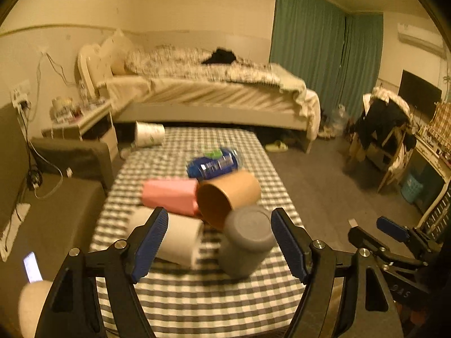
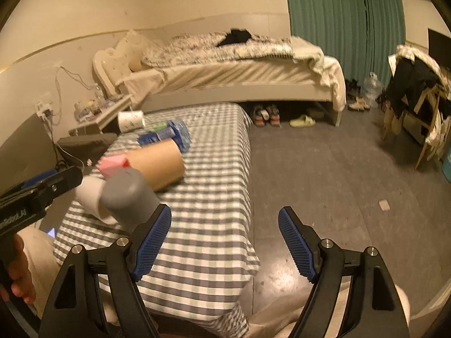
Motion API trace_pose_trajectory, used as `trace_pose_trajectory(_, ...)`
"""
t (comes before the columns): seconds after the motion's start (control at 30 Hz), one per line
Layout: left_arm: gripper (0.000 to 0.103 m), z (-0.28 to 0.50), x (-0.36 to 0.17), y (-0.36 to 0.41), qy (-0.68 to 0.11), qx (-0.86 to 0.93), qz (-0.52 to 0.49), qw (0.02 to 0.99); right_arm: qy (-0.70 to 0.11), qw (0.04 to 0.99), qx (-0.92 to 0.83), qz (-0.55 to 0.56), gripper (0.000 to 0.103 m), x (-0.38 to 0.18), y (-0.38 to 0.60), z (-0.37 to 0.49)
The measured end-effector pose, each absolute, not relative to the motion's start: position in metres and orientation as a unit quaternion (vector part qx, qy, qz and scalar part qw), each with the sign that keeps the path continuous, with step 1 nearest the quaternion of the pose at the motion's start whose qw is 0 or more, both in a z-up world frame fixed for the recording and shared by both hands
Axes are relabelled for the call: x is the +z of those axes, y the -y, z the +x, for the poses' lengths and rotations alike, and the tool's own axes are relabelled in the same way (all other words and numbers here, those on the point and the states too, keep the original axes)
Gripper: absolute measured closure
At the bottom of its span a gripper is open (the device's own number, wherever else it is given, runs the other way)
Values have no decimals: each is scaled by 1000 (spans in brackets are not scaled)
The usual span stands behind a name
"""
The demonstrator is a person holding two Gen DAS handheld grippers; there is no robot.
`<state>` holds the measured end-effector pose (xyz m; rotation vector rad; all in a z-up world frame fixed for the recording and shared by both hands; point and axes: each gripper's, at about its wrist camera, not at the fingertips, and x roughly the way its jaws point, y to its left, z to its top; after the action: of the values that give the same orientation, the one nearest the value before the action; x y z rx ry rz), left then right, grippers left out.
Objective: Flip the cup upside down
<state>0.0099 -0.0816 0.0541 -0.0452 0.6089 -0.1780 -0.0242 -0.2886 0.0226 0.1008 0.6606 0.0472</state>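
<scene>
A grey cup [image 1: 246, 242] stands upside down on the checked tablecloth [image 1: 197, 295], its base facing up; it also shows in the right wrist view [image 2: 128, 197]. My left gripper [image 1: 220, 242] is open, its blue pads on either side of the grey cup without touching it. A white cup [image 1: 177, 239] lies on its side just left of it. A brown cup [image 1: 225, 194] and a pink cup [image 1: 169, 195] lie on their sides behind. My right gripper [image 2: 225, 242] is open and empty, over the table's right edge, right of the grey cup.
A blue bottle [image 1: 214, 163] lies behind the cups. A paper roll [image 1: 148, 135] lies at the table's far left corner. A grey sofa [image 1: 42, 202] is to the left, a bed [image 1: 211, 90] beyond, open floor [image 2: 324, 183] and a chair with clothes [image 2: 417, 98] to the right.
</scene>
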Motion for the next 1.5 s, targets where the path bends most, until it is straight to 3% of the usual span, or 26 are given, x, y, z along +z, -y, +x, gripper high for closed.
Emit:
trace_pose_trajectory(0.33,25,-19,39,48,-265,-72,-3,962,-287,957,43,24,21,32,238,-48)
trace_pose_trajectory(0.47,11,-26,23,34,-267,-57,-7,962,-288,957,45,9,15,19,224,-48)
trace_pose_trajectory(0.5,11,-28,21,32,-264,-53,-6,963,-285,957,45,6,10,17,223,-48)
trace_pose_trajectory(0.73,5,-28,11,19,-267,-35,-13,963,-289,957,38,2,1,7,217,-42)
trace_pose_trajectory(1.5,3,-26,9,13,-273,-20,-22,961,-298,954,31,-5,0,0,217,-40)
